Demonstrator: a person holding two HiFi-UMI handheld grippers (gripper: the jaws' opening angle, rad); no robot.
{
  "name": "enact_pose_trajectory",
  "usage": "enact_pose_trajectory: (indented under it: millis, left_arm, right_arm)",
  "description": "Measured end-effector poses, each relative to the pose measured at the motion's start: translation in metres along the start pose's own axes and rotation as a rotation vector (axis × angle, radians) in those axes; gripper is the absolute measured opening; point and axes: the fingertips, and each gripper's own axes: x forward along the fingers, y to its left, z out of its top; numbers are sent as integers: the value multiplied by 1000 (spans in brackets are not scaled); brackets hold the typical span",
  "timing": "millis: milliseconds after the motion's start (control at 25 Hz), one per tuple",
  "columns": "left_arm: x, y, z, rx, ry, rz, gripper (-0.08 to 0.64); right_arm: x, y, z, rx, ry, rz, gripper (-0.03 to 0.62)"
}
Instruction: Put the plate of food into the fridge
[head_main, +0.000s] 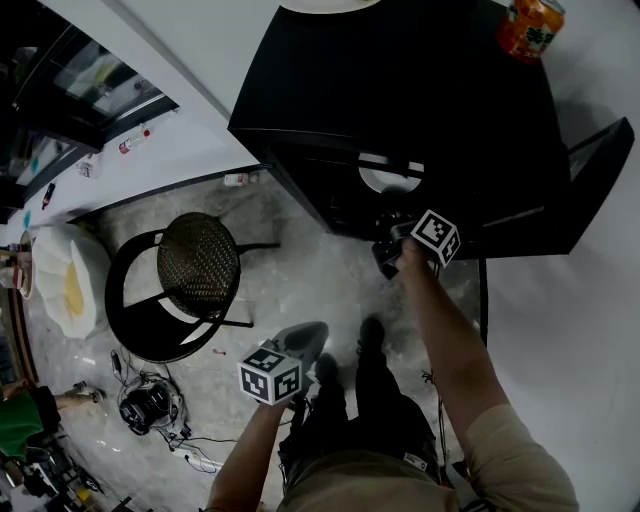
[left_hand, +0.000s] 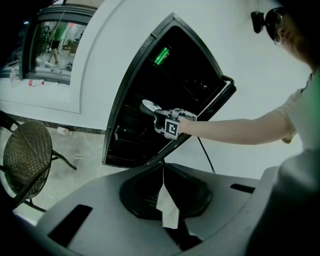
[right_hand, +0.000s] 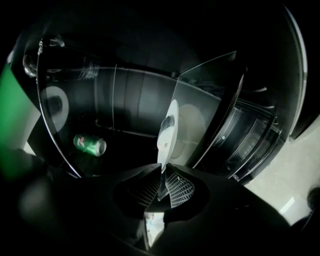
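Centrally, the black fridge (head_main: 400, 90) stands with its door (head_main: 600, 170) wide open at the person's right, which leaves the cavity free for loading.

Right tool (right_hand: 162, 185): it reaches into the cavity with its jaws pinching the rim of the white plate (right_hand: 167, 135). The plate is close beside a glass shelf (right_hand: 200, 100), and whether it rests on the shelf cannot be told. The rim grip is judged to keep the jaws off the food, which cannot be made out.

Left tool (left_hand: 162, 175): it hangs low in front of the fridge with its jaws pressed together and holding nothing. A white strip at their seam looks like part of the tool. It is judged idle, since the door needs no support.

Green can (right_hand: 90, 144): it lies on its side deeper inside, well apart from the plate.

Orange can (head_main: 530, 25): it stands near the far right corner of the fridge top.
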Motion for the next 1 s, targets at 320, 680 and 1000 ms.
enact_pose_trajectory:
  millis: [320,680,1000]
  left_arm:
    - [-1,5,-5,-12,1,6,12]
    - [1,4,0,-13,-11,-1,12]
    - [0,3,5,-12,-19,-2,12]
  right_arm:
    - [10,1,9,50,-12,-10,38]
    - [9,2,1,94,60,11,38]
    - [2,-1,-16,128,188,-38,38]
